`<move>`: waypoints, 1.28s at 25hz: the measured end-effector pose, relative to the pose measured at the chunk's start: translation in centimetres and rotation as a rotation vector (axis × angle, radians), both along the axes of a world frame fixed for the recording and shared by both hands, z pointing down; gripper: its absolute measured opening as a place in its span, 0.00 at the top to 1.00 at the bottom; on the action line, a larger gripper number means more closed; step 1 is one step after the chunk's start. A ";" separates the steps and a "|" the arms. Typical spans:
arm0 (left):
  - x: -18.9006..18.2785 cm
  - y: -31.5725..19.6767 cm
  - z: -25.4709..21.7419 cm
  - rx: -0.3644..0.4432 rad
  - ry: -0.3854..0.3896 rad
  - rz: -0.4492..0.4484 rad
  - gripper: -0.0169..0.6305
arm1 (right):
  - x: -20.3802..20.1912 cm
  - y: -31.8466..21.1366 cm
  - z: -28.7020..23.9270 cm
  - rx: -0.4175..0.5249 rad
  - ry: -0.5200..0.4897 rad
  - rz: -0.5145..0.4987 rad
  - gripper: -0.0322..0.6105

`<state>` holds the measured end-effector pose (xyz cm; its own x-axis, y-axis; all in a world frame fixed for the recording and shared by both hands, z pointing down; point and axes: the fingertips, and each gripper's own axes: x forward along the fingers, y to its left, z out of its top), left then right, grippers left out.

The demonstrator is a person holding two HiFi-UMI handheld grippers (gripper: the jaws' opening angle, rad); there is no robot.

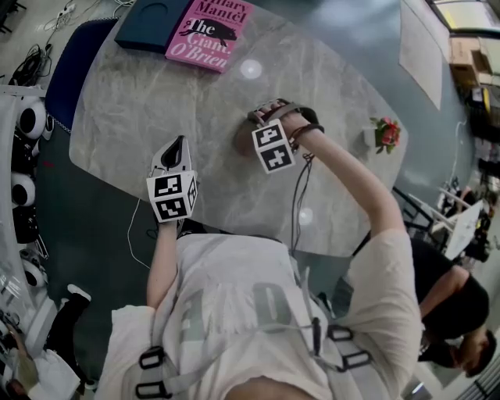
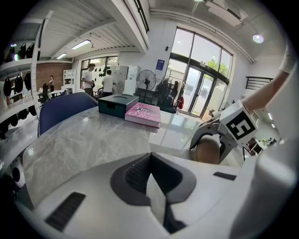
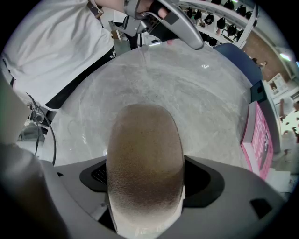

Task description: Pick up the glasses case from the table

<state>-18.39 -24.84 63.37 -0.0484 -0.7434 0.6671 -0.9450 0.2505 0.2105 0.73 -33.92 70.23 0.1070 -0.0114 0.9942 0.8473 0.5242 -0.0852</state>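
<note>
A grey, marble-patterned table [image 1: 156, 101] stands in a bright open room with tall windows and people far off at the back.

Nearest the person, over the table's near edge, the left gripper [image 2: 155, 189] is clenched on nothing. Its jaws meet in a single seam with no object between them, and it plays no part in the grasp.

A little further in, the right gripper [image 3: 145, 196] is clamped on the glasses case [image 3: 145, 140]. This is a brown, pebble-textured oval case that sits lengthwise between the jaws and sticks out past them. The jaws press its two long sides. In the left gripper view the case shows tucked inside the right gripper's frame, low over the stone.

The grasp looks made, so the main part of the task is done. Whether the case has cleared the table is hard to judge. It may be just off the surface or resting on it, and no view shows a plain gap beneath. What seems left is to raise it well clear.

Beyond, well apart from the case, a pink paperback [image 1: 209, 31] lies at the far edge beside a dark teal box [image 1: 152, 23]. A small pot of flowers [image 1: 384, 134] stands off to the right.
</note>
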 end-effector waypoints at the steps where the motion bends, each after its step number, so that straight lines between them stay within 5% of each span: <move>1: 0.0 0.0 0.0 0.001 0.000 0.000 0.97 | 0.0 0.0 0.0 0.001 0.000 0.000 0.34; 20: -1.2 0.5 -1.6 0.023 -0.029 -0.019 0.97 | -0.5 -0.2 -0.3 -0.003 0.001 -0.008 0.35; 32: -0.7 0.4 -4.5 0.093 -0.046 0.003 0.97 | -1.3 -0.7 -2.9 0.099 -0.057 0.060 0.35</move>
<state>-19.05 -24.39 58.92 -0.0748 -0.8021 0.5925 -0.9550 0.2286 0.1889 -0.57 -34.65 67.33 0.0538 -0.1052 0.9930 0.8160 0.5778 0.0170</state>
